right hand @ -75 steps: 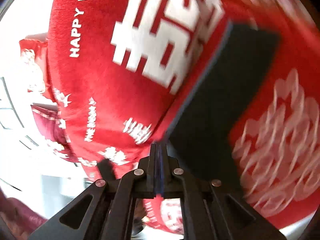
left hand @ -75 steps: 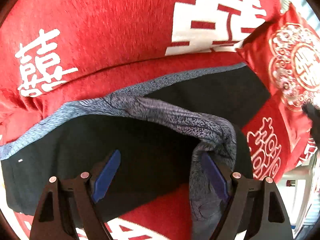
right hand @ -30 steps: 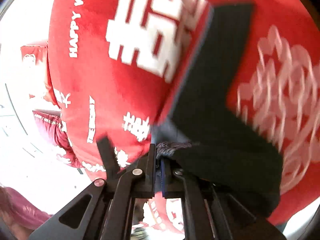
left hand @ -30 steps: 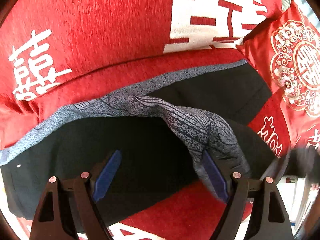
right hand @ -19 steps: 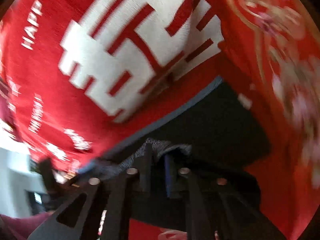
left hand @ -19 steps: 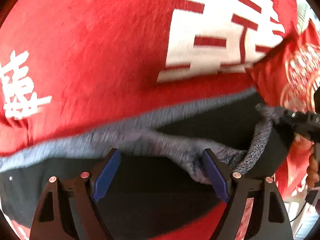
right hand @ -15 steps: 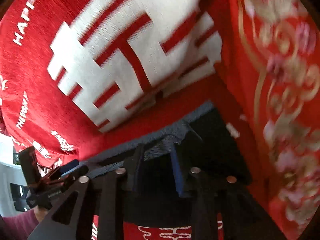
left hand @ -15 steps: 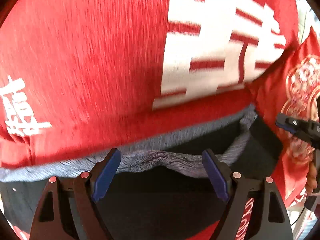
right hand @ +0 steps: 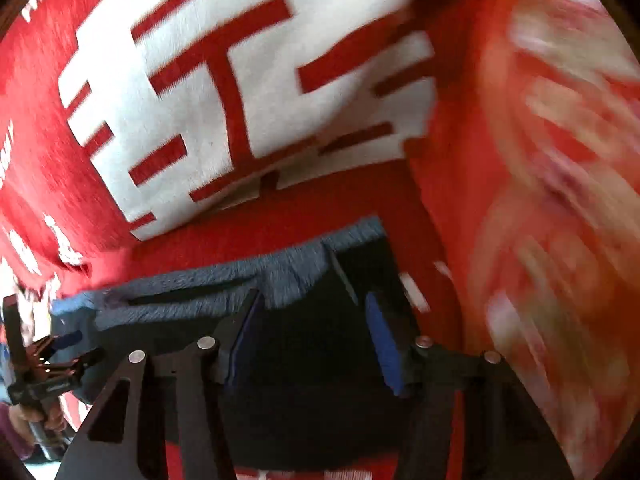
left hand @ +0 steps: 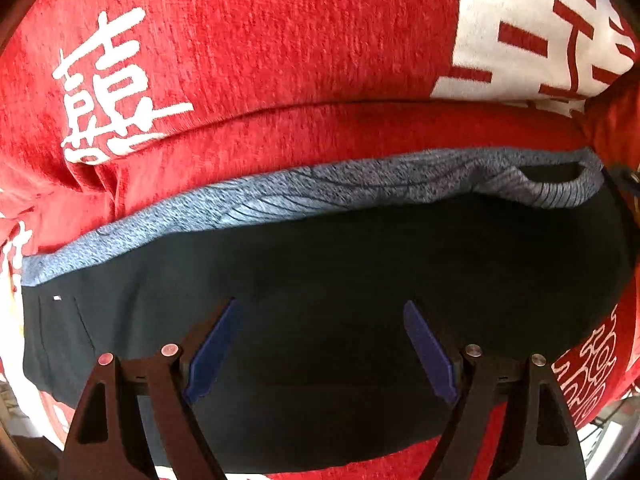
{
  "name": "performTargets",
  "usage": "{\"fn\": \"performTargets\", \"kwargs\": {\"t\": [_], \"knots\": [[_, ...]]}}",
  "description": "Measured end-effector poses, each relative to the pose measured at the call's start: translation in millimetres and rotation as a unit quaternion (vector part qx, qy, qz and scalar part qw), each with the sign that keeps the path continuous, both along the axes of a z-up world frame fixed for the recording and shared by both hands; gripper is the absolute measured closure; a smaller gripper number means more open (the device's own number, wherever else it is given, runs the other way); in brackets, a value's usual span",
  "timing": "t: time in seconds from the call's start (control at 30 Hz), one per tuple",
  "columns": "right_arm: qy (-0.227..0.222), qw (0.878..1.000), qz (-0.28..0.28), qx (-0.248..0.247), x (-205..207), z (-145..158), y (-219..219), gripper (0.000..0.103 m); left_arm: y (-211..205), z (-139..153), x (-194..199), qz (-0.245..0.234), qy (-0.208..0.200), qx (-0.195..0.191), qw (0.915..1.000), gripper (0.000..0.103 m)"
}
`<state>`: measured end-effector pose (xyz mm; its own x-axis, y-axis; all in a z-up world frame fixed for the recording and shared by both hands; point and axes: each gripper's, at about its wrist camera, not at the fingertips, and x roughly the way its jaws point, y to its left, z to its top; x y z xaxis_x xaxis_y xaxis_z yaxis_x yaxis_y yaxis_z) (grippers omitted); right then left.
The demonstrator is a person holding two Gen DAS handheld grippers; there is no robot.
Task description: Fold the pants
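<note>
Black pants [left hand: 340, 280] with a grey patterned side band [left hand: 280, 196] lie folded lengthwise on a red sofa seat. My left gripper [left hand: 320, 344] is open and empty just above the black cloth. My right gripper [right hand: 316, 340] is open over the pants' right end [right hand: 320, 344], with the grey band [right hand: 224, 280] just beyond its left finger. The left gripper [right hand: 64, 344] shows at the left edge of the right wrist view.
The red sofa back [left hand: 280, 40] with white characters rises behind the pants. A red embroidered cushion [right hand: 560, 200] stands close on the right. The seat's front edge is just below the pants.
My right gripper carried the grey-banded leg end over to the right and back edge, laid it flat, and opened. My left gripper stayed open.
</note>
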<state>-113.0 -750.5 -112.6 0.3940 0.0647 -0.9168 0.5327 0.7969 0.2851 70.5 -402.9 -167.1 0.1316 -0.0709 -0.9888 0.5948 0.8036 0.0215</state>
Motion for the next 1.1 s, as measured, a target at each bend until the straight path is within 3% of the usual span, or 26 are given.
{"fn": "performTargets", "kwargs": {"t": [0.03, 0.1, 0.13, 0.17, 0.2, 0.3, 0.37, 0.43, 0.57, 0.77, 0.83, 0.9, 0.93, 1.0, 1.1], "knots": [[0.013, 1.000, 0.016, -0.002, 11, -7, -1, 0.046, -3, -2, -2, -0.002, -0.002, 0.000, 1.0000, 0.019], [0.059, 0.997, 0.042, 0.010, 28, -27, -3, 0.068, -4, -4, -5, -0.002, -0.001, -0.001, 1.0000, 0.019], [0.071, 0.996, 0.051, 0.003, 32, -30, -3, 0.087, -6, -4, -6, 0.004, 0.001, -0.001, 1.0000, 0.019], [0.066, 0.996, 0.056, 0.009, 33, -25, -3, 0.091, -6, -2, -6, 0.008, 0.002, -0.004, 1.0000, 0.019], [0.061, 0.996, 0.060, 0.009, 34, -18, -2, 0.091, -6, 2, -4, 0.013, 0.000, -0.012, 0.9998, 0.019], [0.064, 0.993, 0.069, -0.075, 32, 6, -1, 0.091, -11, 13, 3, 0.018, -0.015, -0.023, 0.9994, 0.019], [0.082, 0.993, 0.039, -0.076, 30, -1, -18, 0.091, -16, 7, 8, 0.018, -0.016, -0.014, 0.9996, 0.019], [0.070, 0.997, 0.014, -0.040, 29, -16, -30, 0.086, -17, -7, 14, 0.022, -0.012, 0.000, 0.9997, 0.019], [0.088, 0.990, 0.047, -0.104, 32, -13, -10, 0.074, -11, -9, 20, 0.044, -0.004, 0.003, 0.9990, 0.019], [0.013, 0.998, -0.039, -0.038, -28, 34, 13, 0.072, -15, 13, 19, 0.032, -0.023, -0.021, 0.9990, 0.019], [0.041, 0.999, -0.018, -0.027, -35, 21, 27, 0.072, -22, 1, 17, 0.023, -0.018, -0.006, 0.9996, 0.019], [0.086, 0.995, 0.005, -0.057, -38, 3, 34, 0.074, -24, -15, 15, 0.018, -0.022, 0.015, 0.9995, 0.017], [0.083, 0.994, 0.012, -0.066, -39, -1, 35, 0.076, -20, -19, 17, 0.024, -0.030, 0.011, 0.9992, 0.005], [0.069, 0.993, 0.008, -0.092, -42, 4, 39, 0.076, -14, -19, 22, 0.037, -0.027, 0.007, 0.9989, 0.001], [0.103, 0.985, -0.011, -0.135, -42, 12, 47, 0.061, 2, -14, 32, 0.056, -0.026, 0.017, 0.9980, 0.001]]}}
